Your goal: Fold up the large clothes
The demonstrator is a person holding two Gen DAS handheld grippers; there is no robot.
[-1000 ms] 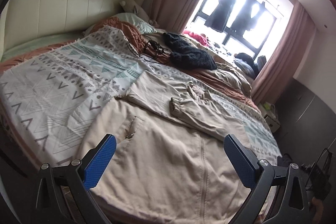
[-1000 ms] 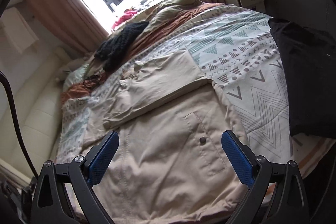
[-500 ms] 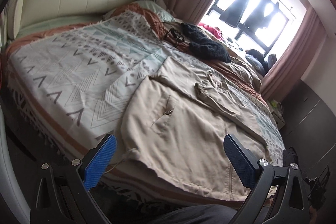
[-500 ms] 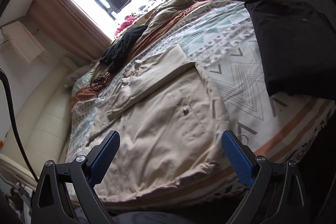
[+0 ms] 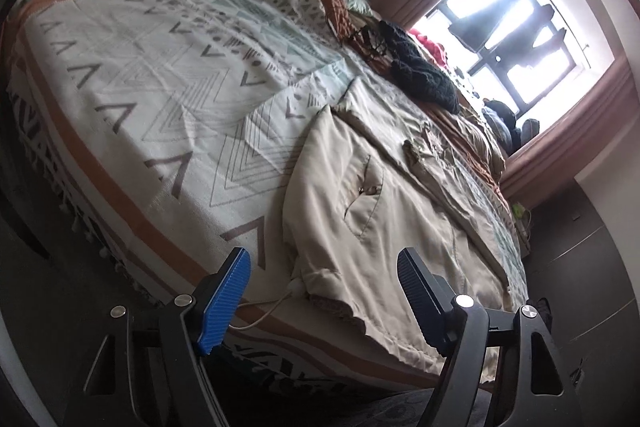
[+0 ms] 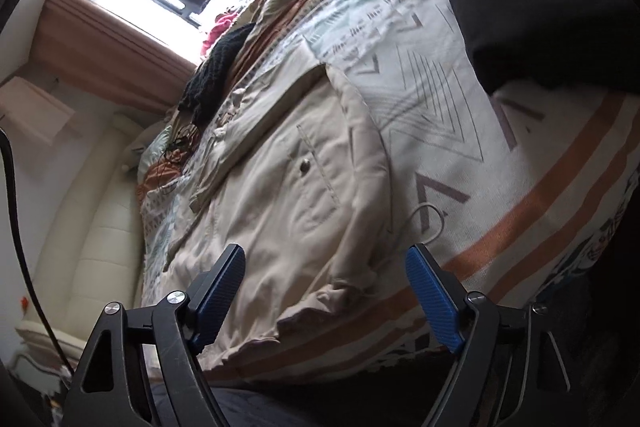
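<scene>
The beige jacket (image 5: pixel 392 211) is spread flat on the bed (image 5: pixel 132 163), its hem draped over the near edge. The left gripper (image 5: pixel 322 301) and right gripper (image 6: pixel 326 293) are held with fingers spread wide, nothing grasped, each aimed at a hem corner. A white drawstring (image 6: pixel 434 219) at 1 o'clock could be snagged, or only one fabric layer pinched. Open blanket (image 5: pixel 168 75) is left at 10 o'clock.
</scene>
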